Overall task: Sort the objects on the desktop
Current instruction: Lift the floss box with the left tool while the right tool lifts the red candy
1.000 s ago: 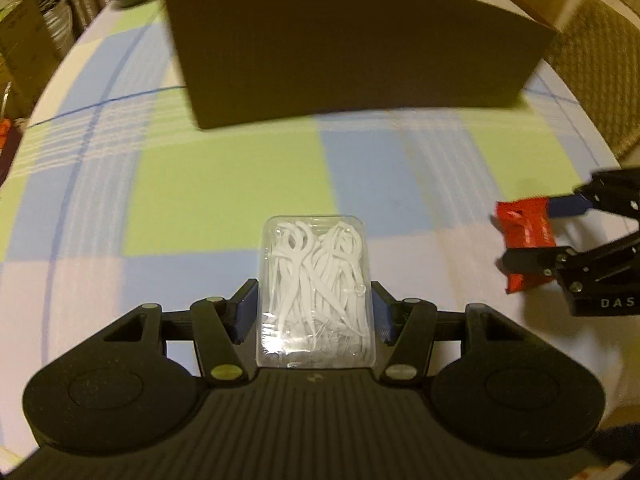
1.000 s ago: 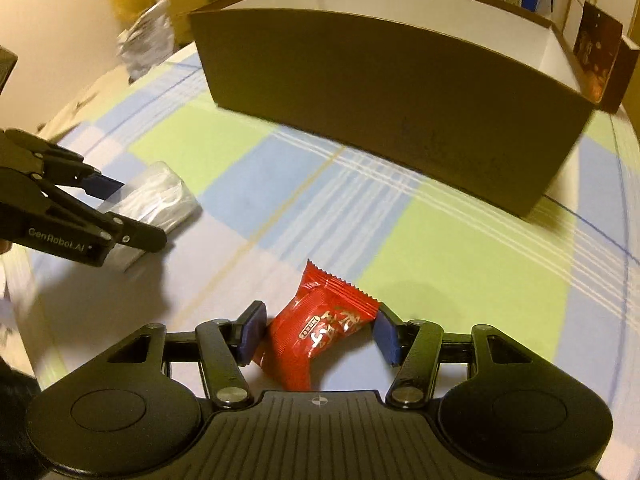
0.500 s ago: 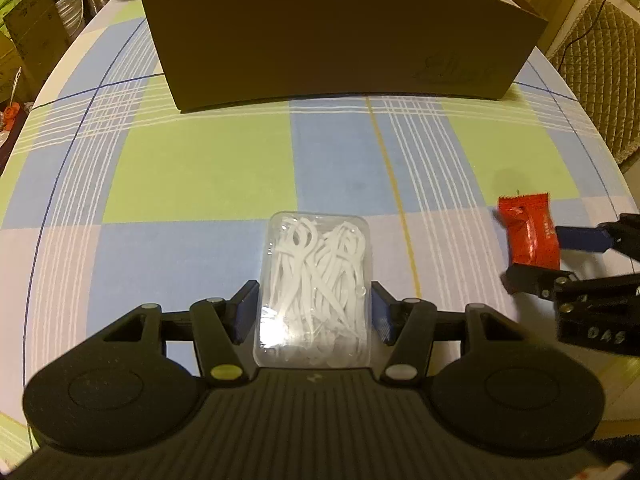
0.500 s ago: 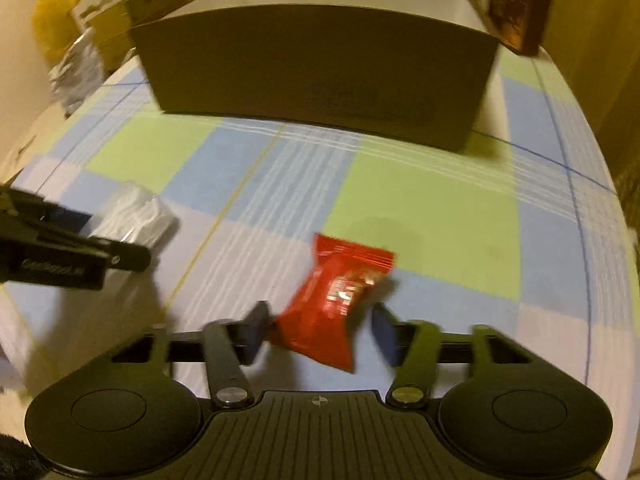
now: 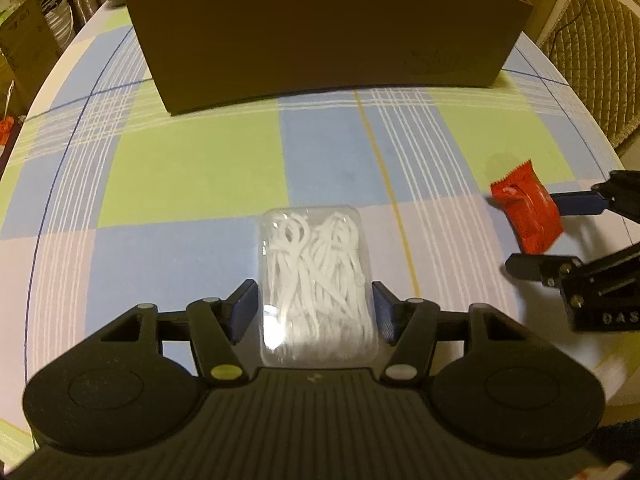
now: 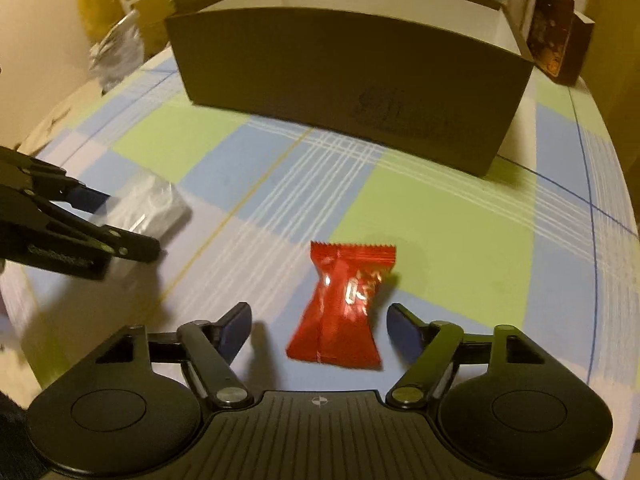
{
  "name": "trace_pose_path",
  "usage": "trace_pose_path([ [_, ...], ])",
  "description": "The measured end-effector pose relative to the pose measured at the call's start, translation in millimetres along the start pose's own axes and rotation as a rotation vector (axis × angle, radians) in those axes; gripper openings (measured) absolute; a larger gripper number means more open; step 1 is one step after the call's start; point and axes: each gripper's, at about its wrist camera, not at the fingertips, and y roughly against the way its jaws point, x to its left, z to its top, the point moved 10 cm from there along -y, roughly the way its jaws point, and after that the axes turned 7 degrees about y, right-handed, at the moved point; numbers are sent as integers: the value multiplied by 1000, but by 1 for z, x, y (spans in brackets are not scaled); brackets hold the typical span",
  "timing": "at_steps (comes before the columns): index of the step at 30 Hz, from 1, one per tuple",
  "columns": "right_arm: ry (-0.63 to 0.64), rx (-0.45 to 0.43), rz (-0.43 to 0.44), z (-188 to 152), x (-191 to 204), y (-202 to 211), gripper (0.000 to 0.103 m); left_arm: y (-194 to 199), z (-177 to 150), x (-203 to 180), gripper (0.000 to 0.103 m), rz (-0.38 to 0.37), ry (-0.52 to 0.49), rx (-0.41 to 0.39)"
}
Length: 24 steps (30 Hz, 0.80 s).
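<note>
Clear plastic floss-pick box (image 5: 316, 284) pinched; crinkly red wrapper (image 6: 340, 308) loose.

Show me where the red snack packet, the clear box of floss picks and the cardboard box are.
red snack packet (image 6: 340, 312), right wrist view, wrapper middle
clear box of floss picks (image 5: 316, 280), left wrist view, lid middle
cardboard box (image 5: 320, 36), left wrist view, front wall

Warm, dim yellowish light is tinting both my views; fisheye edges are bending and darkening, and motion is blurring the right-side view's rim.
</note>
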Motion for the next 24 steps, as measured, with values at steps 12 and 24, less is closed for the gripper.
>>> trace_pose_path([
  [12, -28, 15, -33, 3, -4, -3, 32, -1, 9, 1, 53, 11, -4, 0],
  [24, -104, -5, 56, 13, 2, 10, 31, 14, 20, 9, 53, -1, 15, -21],
])
